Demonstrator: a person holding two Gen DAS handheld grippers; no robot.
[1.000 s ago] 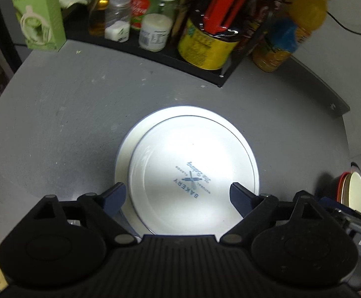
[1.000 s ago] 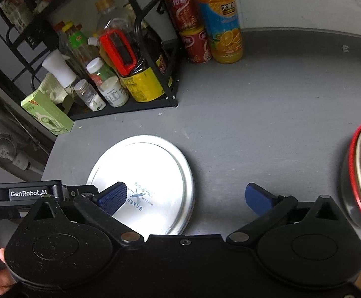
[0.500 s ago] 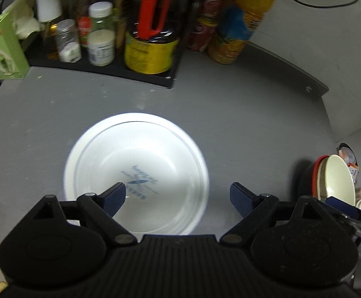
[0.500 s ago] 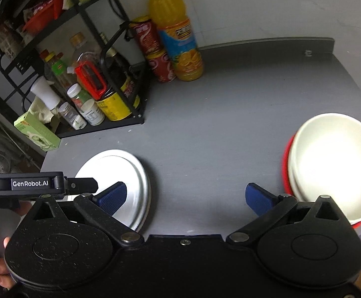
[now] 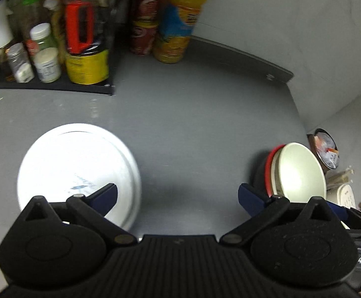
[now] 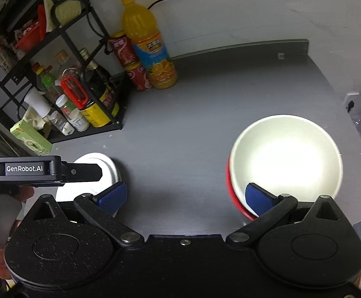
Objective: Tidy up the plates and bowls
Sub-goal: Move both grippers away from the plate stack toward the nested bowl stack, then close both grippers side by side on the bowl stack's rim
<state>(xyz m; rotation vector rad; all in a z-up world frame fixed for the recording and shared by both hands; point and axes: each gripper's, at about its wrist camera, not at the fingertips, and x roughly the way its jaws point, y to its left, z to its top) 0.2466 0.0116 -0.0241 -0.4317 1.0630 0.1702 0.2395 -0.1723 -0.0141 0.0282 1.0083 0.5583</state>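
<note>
Left gripper (image 5: pixel 178 196), black textured plastic body, ribbed centre panel, two round teardrop-shaped side housings, dark blue finger pads (image 5: pixel 104 196), metal pivot pins, right gripper (image 6: pixel 185 196) alike with a smooth centre panel, a screw at twelve o'clock, white "GenRobot.AI" lettering on the left unit.

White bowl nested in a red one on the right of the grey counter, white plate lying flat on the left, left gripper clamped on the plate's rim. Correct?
Not quite: the left gripper holds nothing; its jaws are opening over bare counter, as the left wrist view shows. The rest stands.
</note>
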